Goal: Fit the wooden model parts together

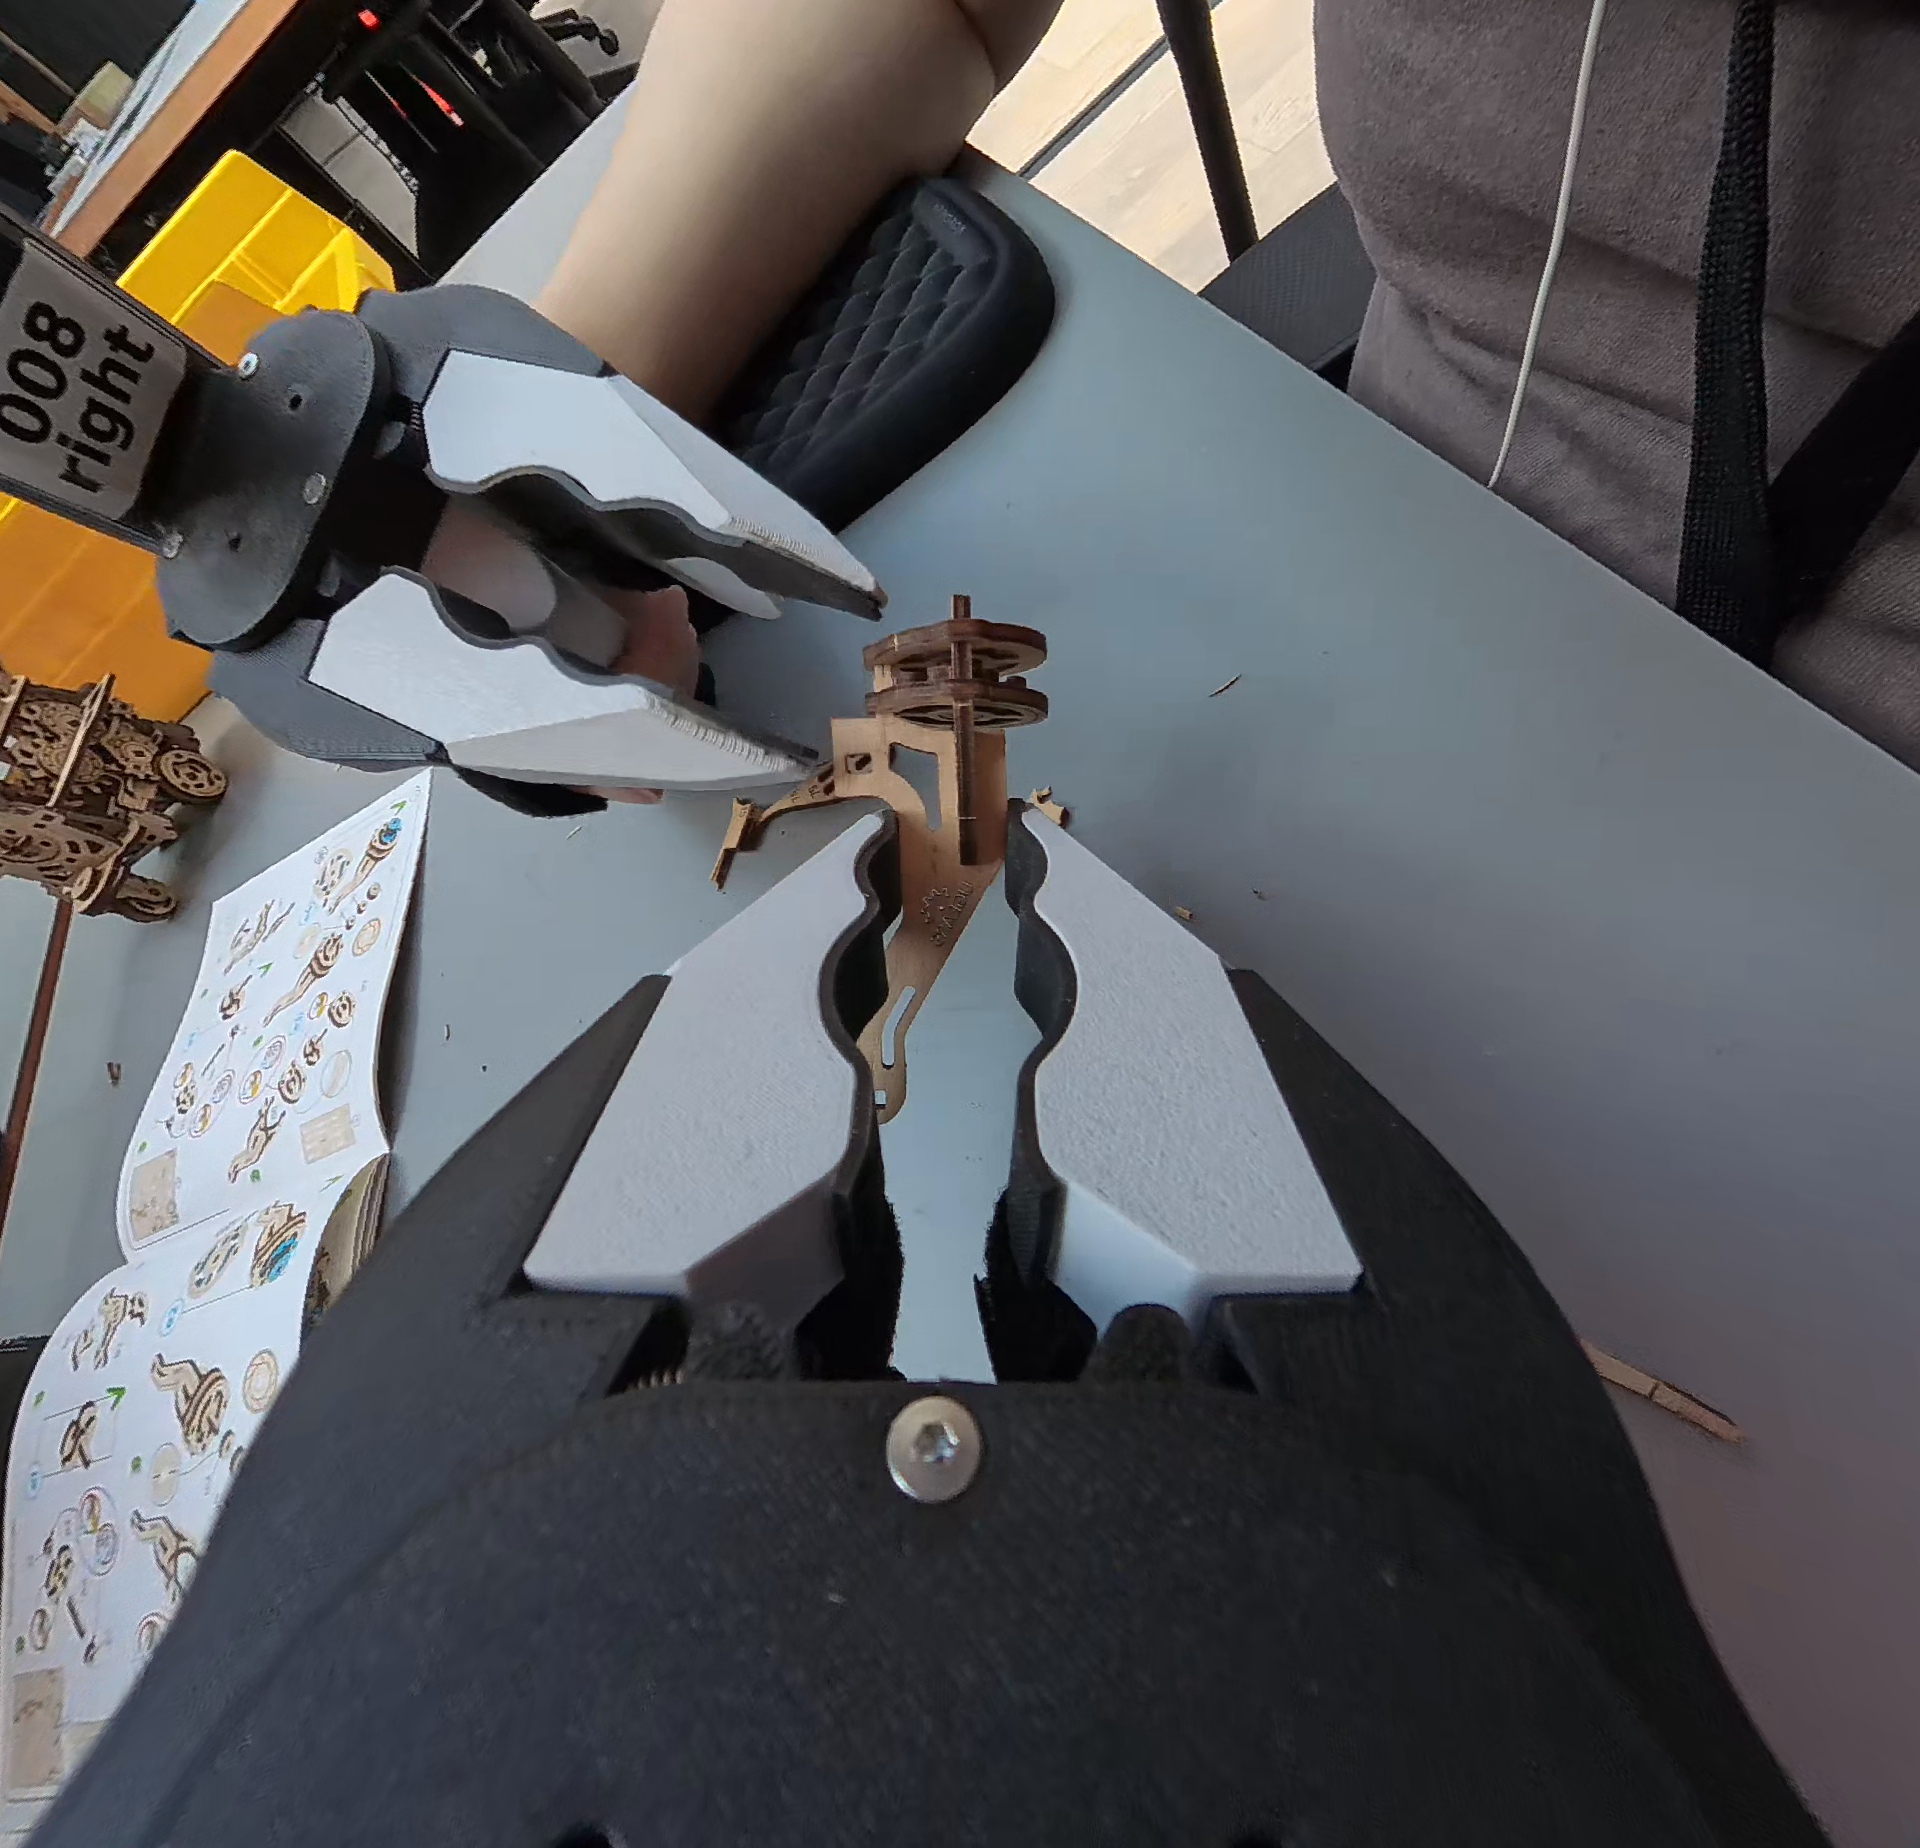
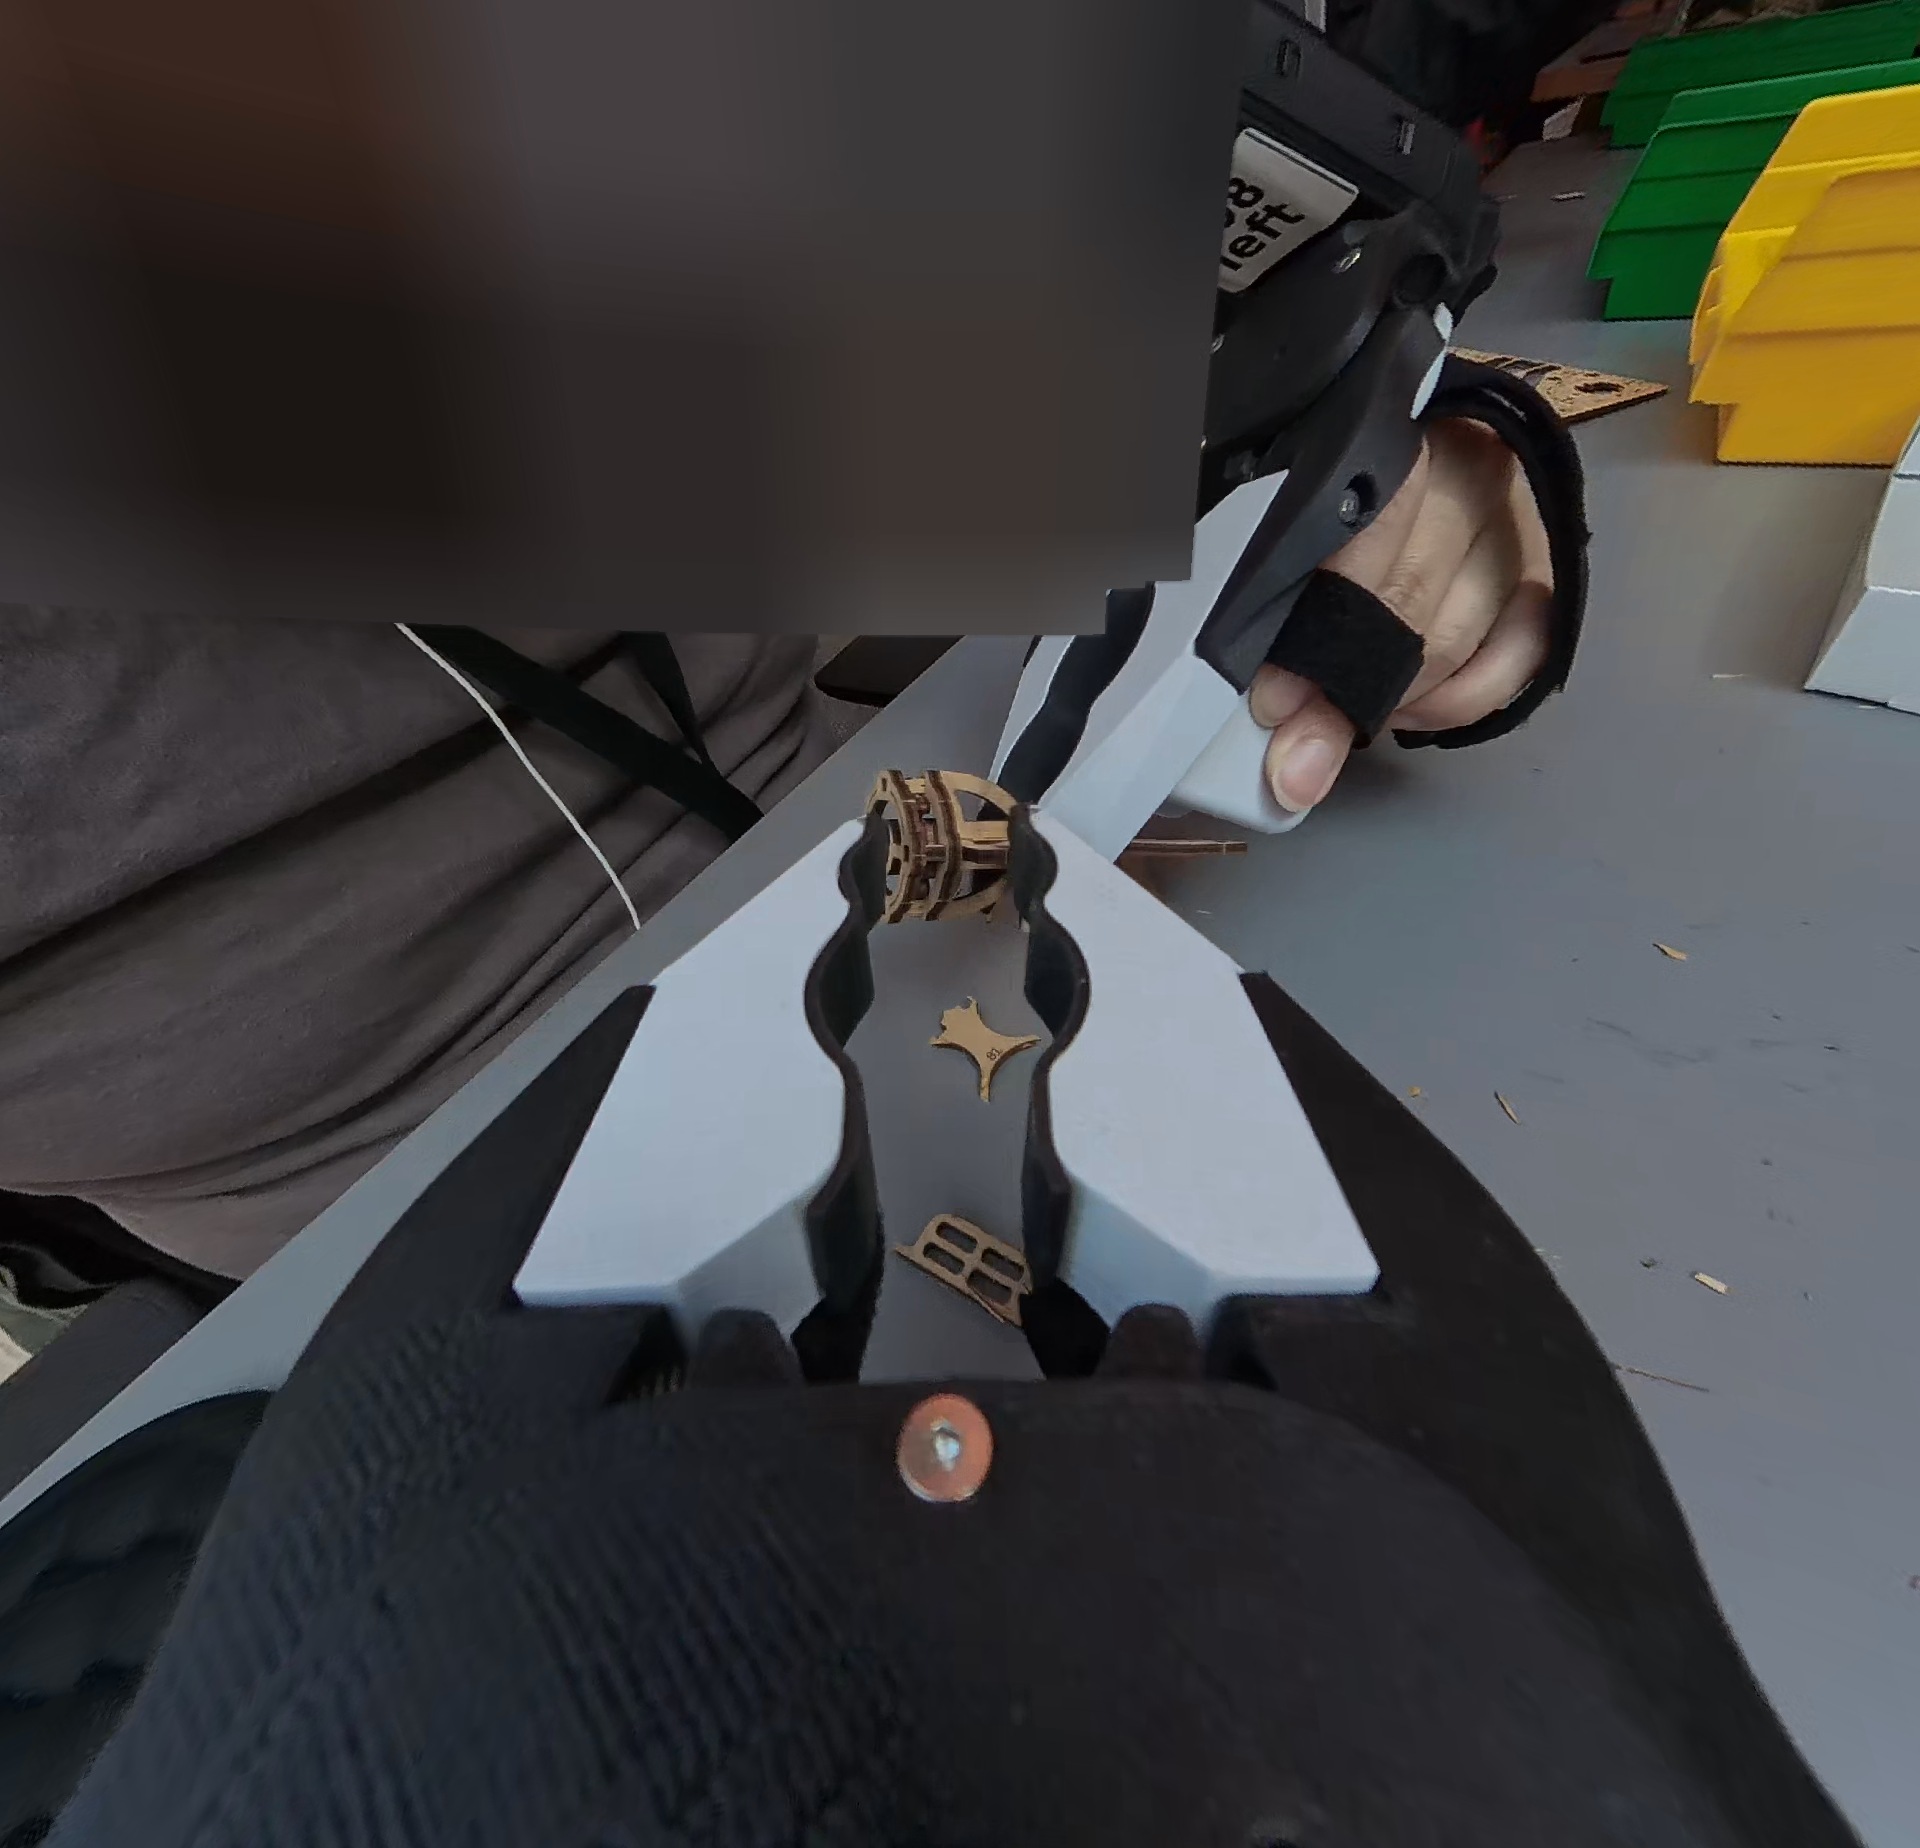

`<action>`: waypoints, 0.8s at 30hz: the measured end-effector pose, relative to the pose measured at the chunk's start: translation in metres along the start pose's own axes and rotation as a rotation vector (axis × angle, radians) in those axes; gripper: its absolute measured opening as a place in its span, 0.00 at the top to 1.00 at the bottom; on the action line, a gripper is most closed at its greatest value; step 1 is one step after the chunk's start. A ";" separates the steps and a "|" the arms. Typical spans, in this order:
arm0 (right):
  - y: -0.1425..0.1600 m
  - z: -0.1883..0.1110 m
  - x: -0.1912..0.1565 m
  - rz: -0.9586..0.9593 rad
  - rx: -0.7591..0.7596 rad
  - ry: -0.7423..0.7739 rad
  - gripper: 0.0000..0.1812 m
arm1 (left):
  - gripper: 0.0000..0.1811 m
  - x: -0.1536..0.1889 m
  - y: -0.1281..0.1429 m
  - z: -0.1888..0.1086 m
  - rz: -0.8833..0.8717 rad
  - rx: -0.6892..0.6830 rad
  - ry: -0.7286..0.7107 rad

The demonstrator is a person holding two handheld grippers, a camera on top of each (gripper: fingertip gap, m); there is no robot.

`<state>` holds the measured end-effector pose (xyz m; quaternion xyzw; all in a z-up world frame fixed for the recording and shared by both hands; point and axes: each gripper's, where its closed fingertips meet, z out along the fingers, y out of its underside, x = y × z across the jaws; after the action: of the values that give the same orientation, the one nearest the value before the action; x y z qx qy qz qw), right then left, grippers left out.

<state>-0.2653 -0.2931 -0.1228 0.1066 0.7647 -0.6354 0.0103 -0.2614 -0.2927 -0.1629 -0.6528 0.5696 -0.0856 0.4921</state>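
Manual (image 1: 239,1123) & scraps (image 2: 982,1045) nr model (image 1: 951,749).

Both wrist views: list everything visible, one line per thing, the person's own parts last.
wooden sub-assembly: one, tan, upright between the left gripper's fingers
loose wooden pieces: two, tan, on the table under the right gripper
instruction booklet: one, white with printed diagrams, open on the table
finished wooden model: one, brown, beyond the booklet
wrist pad: one, black, quilted, at the table edge
yellow bins: stacked, far side of the table
green bins: stacked, behind the yellow ones
table: one, grey, with wood splinters scattered on it
left gripper: black and white, shut on the sub-assembly
right gripper: black and white, open, tips at the sub-assembly
person's hand: one, strapped on the left gripper
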 end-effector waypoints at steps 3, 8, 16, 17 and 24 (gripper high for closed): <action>0.006 0.001 0.001 -0.018 -0.035 0.016 0.85 | 0.90 0.004 0.003 0.002 0.007 -0.022 0.013; 0.005 0.001 0.003 0.020 -0.022 0.012 0.85 | 0.90 0.004 0.002 0.002 -0.003 -0.022 0.013; 0.007 0.003 0.006 0.046 -0.037 0.024 0.81 | 0.90 -0.001 -0.001 0.000 -0.010 0.000 -0.013; 0.007 0.003 0.006 0.047 -0.038 0.027 0.81 | 0.90 -0.002 -0.002 -0.001 -0.010 0.005 -0.018; 0.008 0.003 0.007 0.051 -0.042 0.036 0.82 | 0.90 -0.003 -0.002 -0.002 -0.008 0.010 -0.023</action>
<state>-0.2716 -0.2939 -0.1319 0.1375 0.7749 -0.6168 0.0150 -0.2622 -0.2914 -0.1593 -0.6536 0.5606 -0.0829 0.5017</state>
